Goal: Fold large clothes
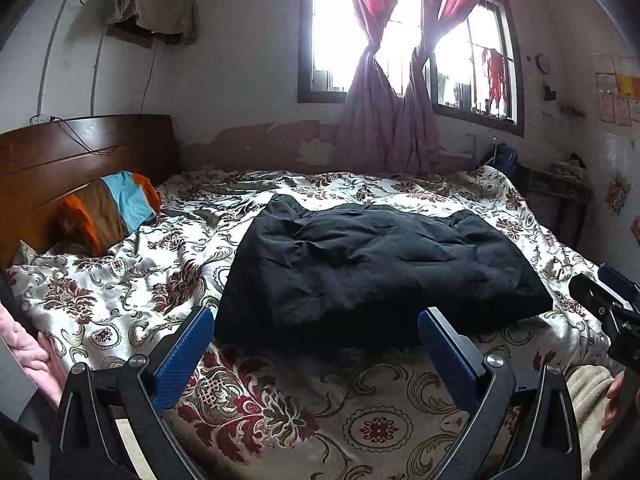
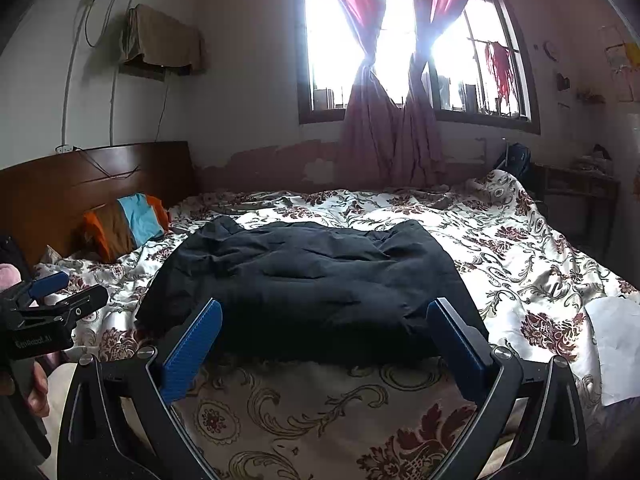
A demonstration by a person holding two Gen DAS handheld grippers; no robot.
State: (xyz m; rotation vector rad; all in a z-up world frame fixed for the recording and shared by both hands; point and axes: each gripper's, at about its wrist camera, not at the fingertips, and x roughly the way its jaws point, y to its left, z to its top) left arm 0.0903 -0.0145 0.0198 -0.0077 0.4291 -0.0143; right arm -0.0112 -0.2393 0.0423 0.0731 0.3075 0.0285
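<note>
Left wrist view: bulky black padded garment (image 1: 376,268) lies folded on the floral bedspread (image 1: 280,408).
Jaws: left gripper (image 1: 316,330) and right gripper (image 2: 326,322) both wide, empty.
Handling: probably soft, puffy, springy; grip near-edge corners.

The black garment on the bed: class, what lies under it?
The black garment lies on the floral bedspread, which shows all around it. Whatever is directly beneath stays hidden by the fabric. Both grippers, left and right, are open and short of it.
</note>
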